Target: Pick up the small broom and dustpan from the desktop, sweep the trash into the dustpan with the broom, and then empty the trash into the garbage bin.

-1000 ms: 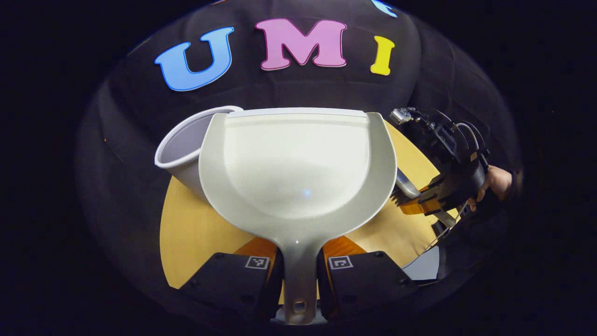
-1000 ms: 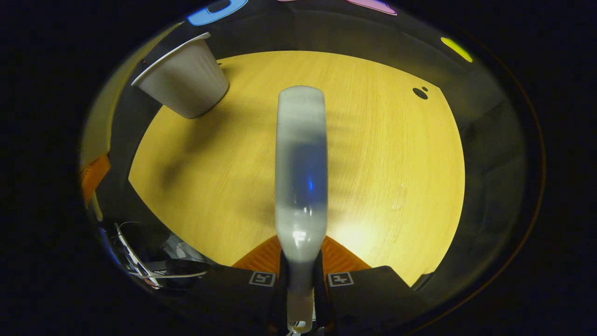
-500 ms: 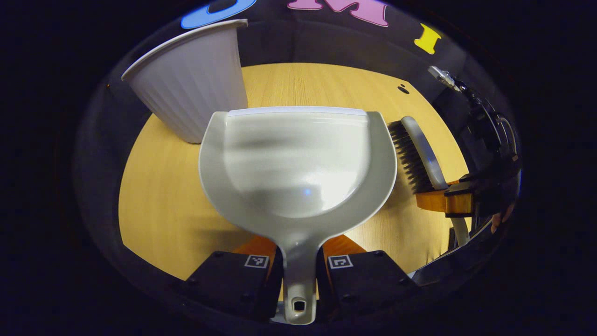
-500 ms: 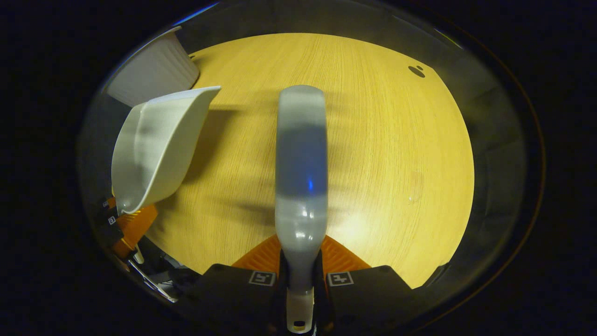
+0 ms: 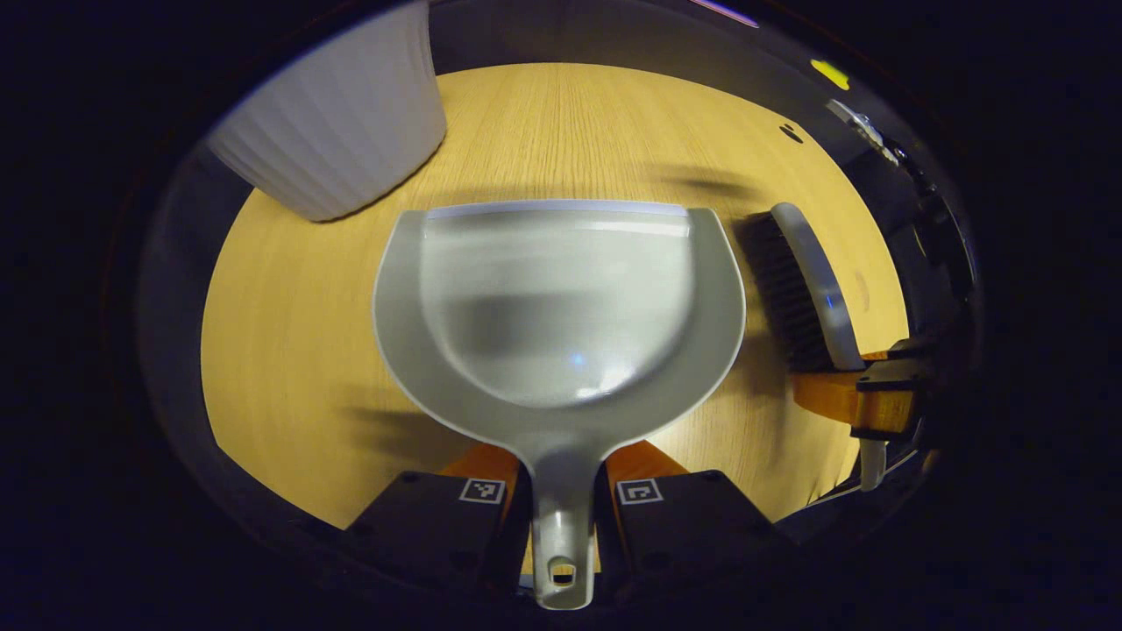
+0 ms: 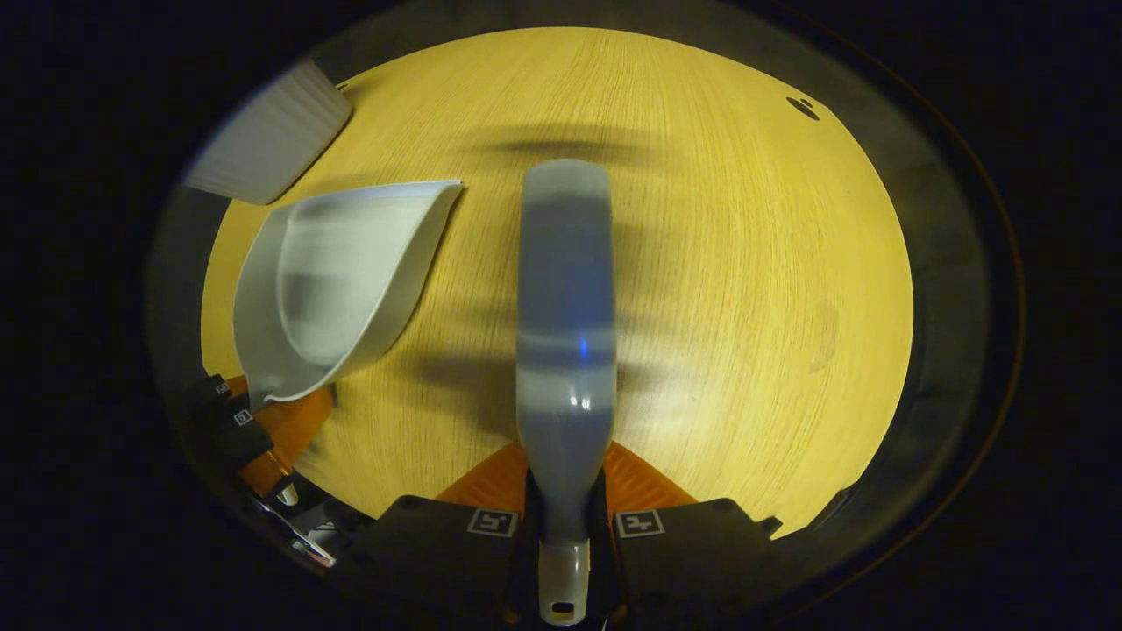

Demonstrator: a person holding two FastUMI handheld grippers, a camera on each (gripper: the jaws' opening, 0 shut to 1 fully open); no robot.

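In the left gripper view my left gripper [image 5: 563,491] is shut on the handle of a grey-white dustpan [image 5: 561,307], whose pan looks bare and faces the table. To its right lies the small broom [image 5: 802,285] with dark bristles, held by the other gripper [image 5: 855,399]. In the right gripper view my right gripper [image 6: 565,517] is shut on the broom's grey handle [image 6: 565,324], which points forward over the wooden table [image 6: 745,263]. The dustpan [image 6: 337,285] and the left gripper [image 6: 254,425] sit at the left there. The ribbed white garbage bin [image 5: 337,131] stands at the far left [image 6: 263,140].
The round wooden tabletop [image 5: 570,131] ends in a dark cloth wall behind. A small dark mark [image 6: 802,107] sits near the table's far right edge. Cables and metal parts [image 6: 294,535] show below the table's near left edge.
Both grippers have tilted down toward the table. The dustpan has come away from the bin and lowered over the table, and the broom has moved in beside it on its right.
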